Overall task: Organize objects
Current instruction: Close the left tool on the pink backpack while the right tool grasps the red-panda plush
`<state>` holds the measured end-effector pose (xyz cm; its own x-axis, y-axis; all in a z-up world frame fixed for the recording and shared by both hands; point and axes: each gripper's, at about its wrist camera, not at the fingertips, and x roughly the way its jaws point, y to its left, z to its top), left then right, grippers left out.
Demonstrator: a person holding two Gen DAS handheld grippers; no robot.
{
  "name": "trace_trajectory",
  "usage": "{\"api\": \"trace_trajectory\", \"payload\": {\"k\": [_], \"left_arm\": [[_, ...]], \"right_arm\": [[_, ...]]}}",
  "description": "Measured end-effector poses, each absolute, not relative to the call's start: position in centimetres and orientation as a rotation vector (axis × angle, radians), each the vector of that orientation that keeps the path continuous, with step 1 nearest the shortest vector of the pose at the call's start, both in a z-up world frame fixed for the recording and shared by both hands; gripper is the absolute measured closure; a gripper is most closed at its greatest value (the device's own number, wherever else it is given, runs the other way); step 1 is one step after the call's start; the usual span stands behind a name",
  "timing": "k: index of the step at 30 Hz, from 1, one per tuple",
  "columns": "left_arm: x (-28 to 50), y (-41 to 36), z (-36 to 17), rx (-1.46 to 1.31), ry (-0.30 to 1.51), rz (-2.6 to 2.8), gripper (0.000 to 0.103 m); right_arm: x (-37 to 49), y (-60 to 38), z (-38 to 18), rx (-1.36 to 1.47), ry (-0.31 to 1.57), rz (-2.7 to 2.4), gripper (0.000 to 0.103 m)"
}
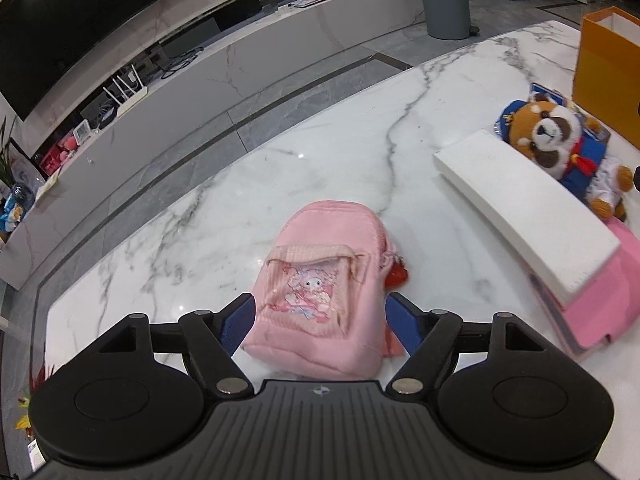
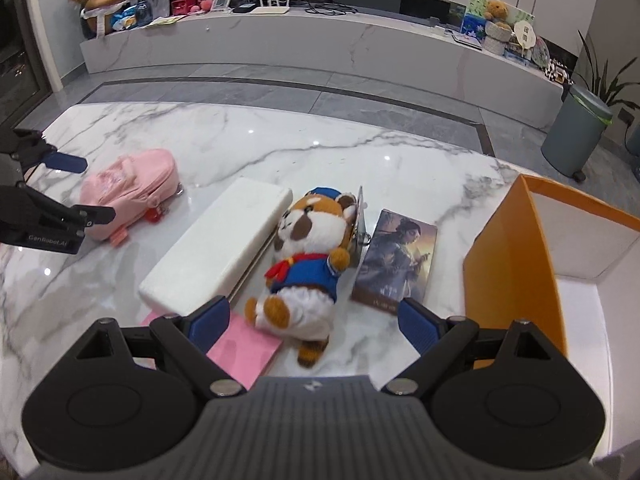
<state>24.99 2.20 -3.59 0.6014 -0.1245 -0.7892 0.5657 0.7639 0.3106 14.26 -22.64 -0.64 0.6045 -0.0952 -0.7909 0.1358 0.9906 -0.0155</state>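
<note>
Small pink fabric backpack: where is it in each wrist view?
Left wrist: small pink fabric backpack sits bottom centre, between the open jaws of the left gripper.
Right wrist: backpack at the left edge, mid-height.
Shared landmark: white foam block, to the backpack's right in both.

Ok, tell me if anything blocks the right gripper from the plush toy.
Nothing visible does. The right gripper stands open with the plush toy lying directly ahead, its feet already between the fingers. The white foam block sits beside it, off the path.
</note>
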Motion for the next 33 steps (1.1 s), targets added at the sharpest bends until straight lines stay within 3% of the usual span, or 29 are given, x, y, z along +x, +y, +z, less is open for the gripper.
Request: {"api": "trace_trajectory", "payload": {"k": [17, 21, 29, 33], "left_arm": [[28.9, 2.3, -6.1, 0.559, 0.847, -0.474, 0.004], [29.6, 2.4, -6.3, 0.545, 0.849, -0.467, 0.002], [30.7, 3.2, -6.5, 0.456, 0.865, -0.459, 0.002], [31.1, 3.6, -6.5, 0.409, 0.88, -0.44, 0.002]], "right_arm": [[20.4, -23.9, -4.1, 0.152, 0.923, -0.176, 0.013], [21.3, -24.2, -4.9, 0.151, 0.939, -0.183, 0.023], [22.3, -24.3, -5.1, 0.104, 0.921, -0.186, 0.025], [22.6, -24.0, -5.5, 0.089, 0.934, -0.162, 0.038]]}}
